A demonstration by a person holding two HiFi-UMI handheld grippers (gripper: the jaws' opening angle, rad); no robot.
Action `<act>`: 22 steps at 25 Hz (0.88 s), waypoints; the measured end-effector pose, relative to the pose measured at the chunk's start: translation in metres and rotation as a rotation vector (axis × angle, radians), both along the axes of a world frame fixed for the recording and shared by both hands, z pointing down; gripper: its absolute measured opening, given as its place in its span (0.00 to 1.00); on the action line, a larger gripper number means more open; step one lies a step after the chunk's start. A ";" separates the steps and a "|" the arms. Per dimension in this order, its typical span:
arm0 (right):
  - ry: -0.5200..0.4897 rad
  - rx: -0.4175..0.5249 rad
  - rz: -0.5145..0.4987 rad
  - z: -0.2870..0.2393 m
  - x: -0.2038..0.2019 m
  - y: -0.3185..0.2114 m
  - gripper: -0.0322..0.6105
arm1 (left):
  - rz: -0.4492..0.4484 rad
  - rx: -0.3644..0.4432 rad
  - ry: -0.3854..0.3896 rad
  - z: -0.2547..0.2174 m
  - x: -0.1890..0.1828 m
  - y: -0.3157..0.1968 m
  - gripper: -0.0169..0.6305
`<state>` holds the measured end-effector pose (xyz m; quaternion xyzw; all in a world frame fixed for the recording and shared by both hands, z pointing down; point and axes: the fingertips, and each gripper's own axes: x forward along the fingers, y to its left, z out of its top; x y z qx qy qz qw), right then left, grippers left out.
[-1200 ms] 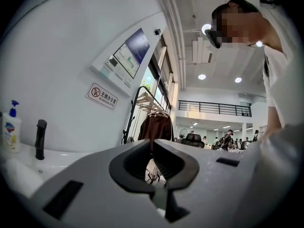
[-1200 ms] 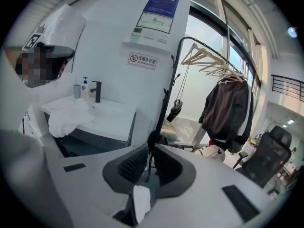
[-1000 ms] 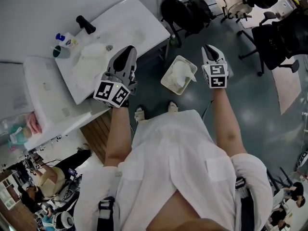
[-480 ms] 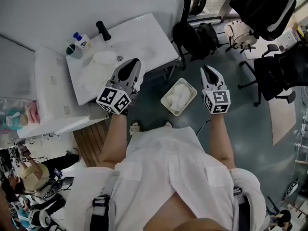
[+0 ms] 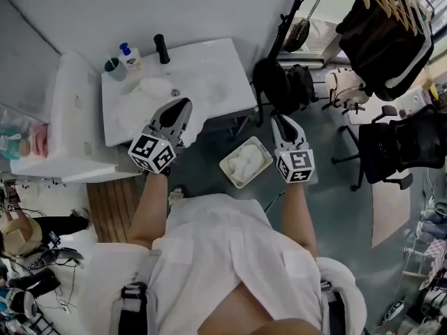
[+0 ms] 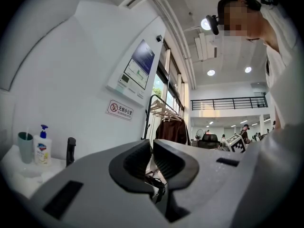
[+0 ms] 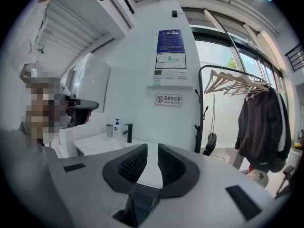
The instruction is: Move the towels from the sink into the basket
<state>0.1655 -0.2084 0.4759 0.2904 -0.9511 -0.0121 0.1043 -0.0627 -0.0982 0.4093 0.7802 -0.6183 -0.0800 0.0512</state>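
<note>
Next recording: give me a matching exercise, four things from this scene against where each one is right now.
Things:
1. basket
2. soap bottle
3. dark jacket
4. black faucet

Places:
A. hanging up at the far right
B. on the floor, between the two grippers
C. at the back edge of the sink
D. right beside the green cup

Pairs: 1-B, 2-D, 3-A, 4-C

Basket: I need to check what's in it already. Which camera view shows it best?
The head view. It looks down into the basket on the floor, where white towel lies in it. The left gripper view and the right gripper view point level at the wall and sink counter, so neither shows the basket at all.
</note>
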 end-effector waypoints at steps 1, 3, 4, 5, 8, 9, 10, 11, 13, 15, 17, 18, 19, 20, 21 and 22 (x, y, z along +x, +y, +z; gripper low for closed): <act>0.002 0.000 -0.018 0.000 -0.003 0.001 0.16 | -0.010 0.003 0.000 0.000 0.000 0.003 0.07; 0.008 -0.001 -0.048 0.000 -0.008 0.003 0.19 | -0.029 0.007 0.000 0.000 -0.001 0.008 0.07; 0.013 0.001 -0.062 0.000 -0.011 0.004 0.22 | -0.038 0.008 -0.001 0.000 -0.002 0.010 0.07; 0.018 0.004 -0.078 0.001 -0.014 0.004 0.23 | -0.048 0.010 -0.004 0.000 -0.004 0.012 0.07; 0.029 0.017 -0.132 0.000 -0.027 0.004 0.26 | -0.085 0.023 -0.011 -0.001 -0.010 0.020 0.07; 0.032 0.019 -0.147 0.000 -0.032 0.005 0.26 | -0.098 0.026 -0.012 -0.002 -0.013 0.023 0.07; 0.035 0.018 -0.162 0.001 -0.037 0.006 0.27 | -0.110 0.027 -0.013 -0.001 -0.017 0.027 0.07; 0.039 0.015 -0.177 0.002 -0.043 0.008 0.28 | -0.121 0.025 -0.013 0.000 -0.021 0.030 0.07; 0.047 0.007 -0.209 0.006 -0.055 0.012 0.30 | -0.145 0.020 -0.009 0.005 -0.031 0.037 0.07; 0.053 -0.007 -0.245 0.010 -0.069 0.015 0.33 | -0.169 0.016 -0.005 0.010 -0.042 0.040 0.07; 0.057 -0.026 -0.282 0.015 -0.086 0.017 0.37 | -0.188 0.012 -0.002 0.012 -0.055 0.041 0.07; 0.061 -0.038 -0.301 0.018 -0.095 0.019 0.38 | -0.194 0.009 0.000 0.013 -0.062 0.042 0.07; 0.067 -0.050 -0.320 0.022 -0.105 0.021 0.39 | -0.198 0.005 0.002 0.015 -0.068 0.042 0.07; 0.073 -0.062 -0.339 0.026 -0.115 0.023 0.41 | -0.201 0.001 0.003 0.018 -0.075 0.042 0.07; 0.079 -0.073 -0.361 0.031 -0.125 0.026 0.43 | -0.203 -0.003 0.005 0.020 -0.082 0.042 0.07; 0.084 -0.082 -0.384 0.035 -0.137 0.029 0.45 | -0.205 -0.006 0.007 0.021 -0.090 0.041 0.07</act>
